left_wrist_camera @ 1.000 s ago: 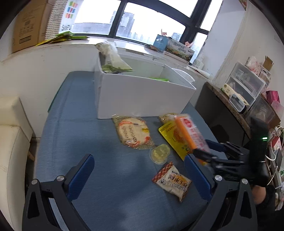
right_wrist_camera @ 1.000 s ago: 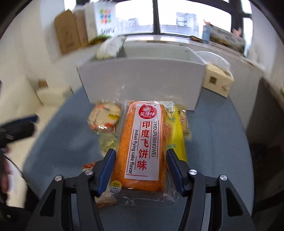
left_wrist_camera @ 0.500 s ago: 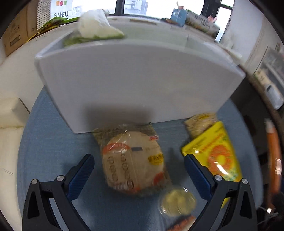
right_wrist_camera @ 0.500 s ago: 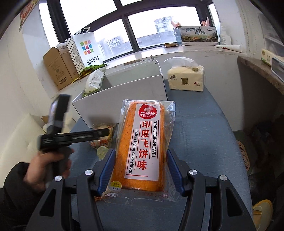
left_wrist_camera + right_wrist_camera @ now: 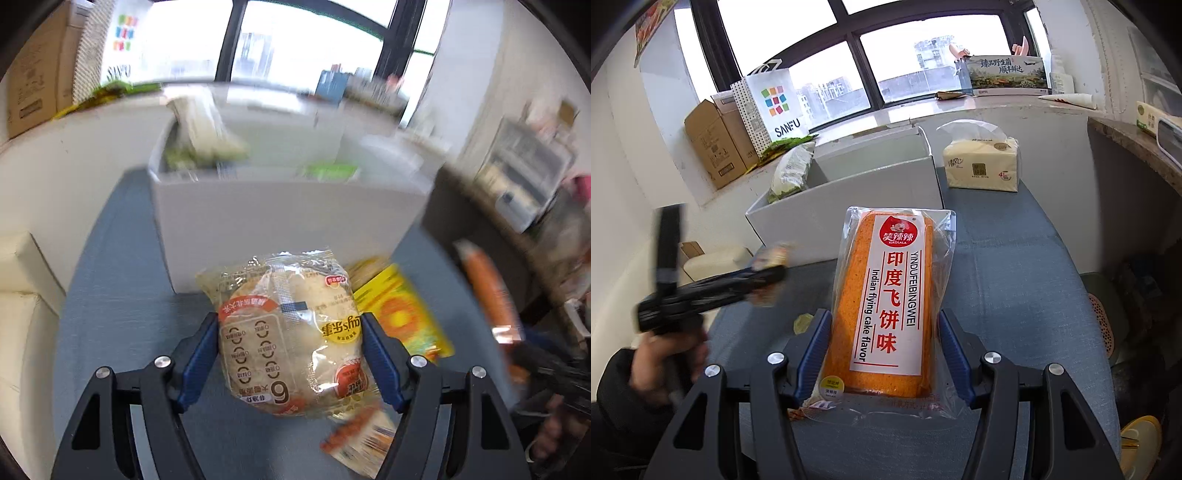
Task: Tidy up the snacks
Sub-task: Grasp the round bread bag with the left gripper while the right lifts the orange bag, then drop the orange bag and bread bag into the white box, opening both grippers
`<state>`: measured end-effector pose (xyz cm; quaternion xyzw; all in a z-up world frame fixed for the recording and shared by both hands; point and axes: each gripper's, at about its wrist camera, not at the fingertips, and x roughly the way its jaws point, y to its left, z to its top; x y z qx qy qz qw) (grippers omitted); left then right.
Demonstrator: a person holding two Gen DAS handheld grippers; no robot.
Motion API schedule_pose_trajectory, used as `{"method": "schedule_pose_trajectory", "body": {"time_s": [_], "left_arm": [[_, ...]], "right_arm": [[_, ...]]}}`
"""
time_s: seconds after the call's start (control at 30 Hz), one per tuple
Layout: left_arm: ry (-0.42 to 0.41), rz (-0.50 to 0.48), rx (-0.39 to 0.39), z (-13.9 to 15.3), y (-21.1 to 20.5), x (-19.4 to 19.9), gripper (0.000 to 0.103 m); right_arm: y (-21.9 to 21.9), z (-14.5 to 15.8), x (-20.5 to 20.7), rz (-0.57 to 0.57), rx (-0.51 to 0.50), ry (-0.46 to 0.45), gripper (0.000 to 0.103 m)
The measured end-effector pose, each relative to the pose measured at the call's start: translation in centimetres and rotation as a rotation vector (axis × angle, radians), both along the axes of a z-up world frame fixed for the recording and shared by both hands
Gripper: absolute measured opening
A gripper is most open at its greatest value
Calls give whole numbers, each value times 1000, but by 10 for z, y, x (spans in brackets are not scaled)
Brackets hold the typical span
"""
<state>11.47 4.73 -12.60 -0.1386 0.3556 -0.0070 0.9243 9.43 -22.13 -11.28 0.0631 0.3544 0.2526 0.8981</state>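
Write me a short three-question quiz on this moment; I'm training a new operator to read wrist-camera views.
1. True or false: the left gripper is shut on the round flatbread pack.
2. What does the right gripper hold? A) tissue pack B) orange cake pack C) yellow pouch
3. Fill in: the green-and-white bag leans at a corner of the white ____.

Key
1. True: both blue pads press the pack's sides.
2. B: the orange cake pack; the tissue pack rests beside the white box, and the yellow pouch lies on the table.
3. box
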Motion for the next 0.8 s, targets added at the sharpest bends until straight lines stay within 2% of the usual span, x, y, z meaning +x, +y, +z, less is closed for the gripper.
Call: {"method": "schedule_pose_trajectory", "body": {"time_s": [0.07, 0.13, 0.27, 0.4, 0.57, 0.7, 0.8], "left_arm": [[-68, -22, -34, 18, 4, -19, 78], [-108, -35, -18, 33, 4, -29, 78], [-165, -34, -68, 61, 21, -23, 78], [-213, -62, -67, 85, 31, 15, 78], [-266, -77, -40, 120, 34, 80, 78], [-227, -53, -43, 124, 45, 131, 78], [-193, -31, -30, 118, 51, 157, 78]], "right_arm": [[0, 2, 1, 2, 21, -2, 63], [0, 6, 5, 6, 41, -9, 63], [5, 23, 19, 16, 61, -33, 63], [21, 52, 48, 46, 51, -83, 63], [45, 90, 116, 72, 49, -100, 63], [60, 99, 178, 52, 50, -56, 63], [70, 97, 205, 55, 36, -39, 64]]}}
